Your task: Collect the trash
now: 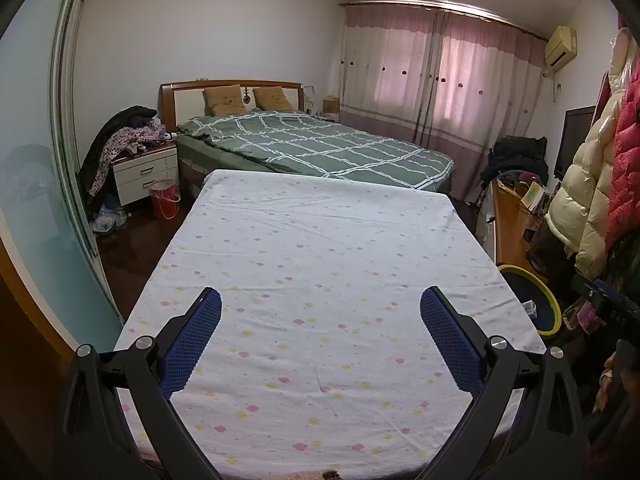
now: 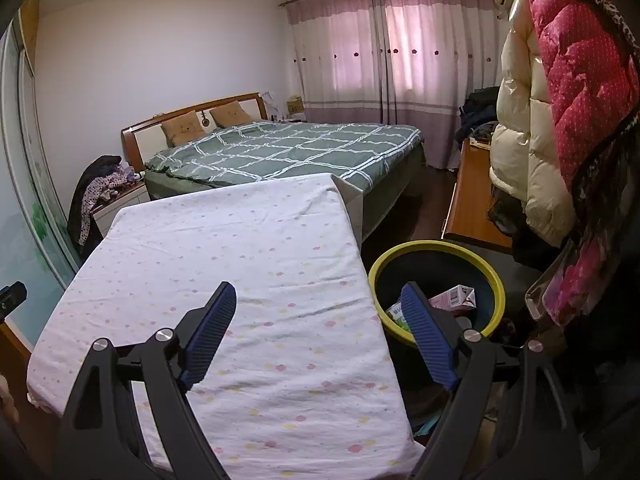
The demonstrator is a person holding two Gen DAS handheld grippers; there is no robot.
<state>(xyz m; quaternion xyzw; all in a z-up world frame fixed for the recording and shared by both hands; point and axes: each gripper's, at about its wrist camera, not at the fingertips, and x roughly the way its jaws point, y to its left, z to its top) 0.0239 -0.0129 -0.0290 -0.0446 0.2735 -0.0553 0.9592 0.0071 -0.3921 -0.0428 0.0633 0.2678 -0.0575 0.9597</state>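
A yellow-rimmed dark trash bin [image 2: 460, 250] stands on the floor at the right edge of a table covered with a white dotted cloth [image 2: 224, 264]. Inside it lie a pink carton [image 2: 454, 298] and a green-white carton [image 2: 396, 314]. My right gripper [image 2: 320, 308] is open and empty, above the table's right edge, its right finger over the bin. My left gripper [image 1: 320, 312] is open and empty above the cloth [image 1: 320, 260]. The bin's rim [image 1: 532, 280] shows at the right in the left wrist view. No loose trash shows on the cloth.
A bed with a green checked quilt [image 1: 320, 144] lies beyond the table. A nightstand with clothes [image 1: 140, 164] and a red bucket [image 1: 164, 198] stand left. Hanging jackets [image 2: 560, 120] and a wooden desk [image 2: 472, 196] crowd the right. A glass wardrobe door [image 1: 36, 200] is left.
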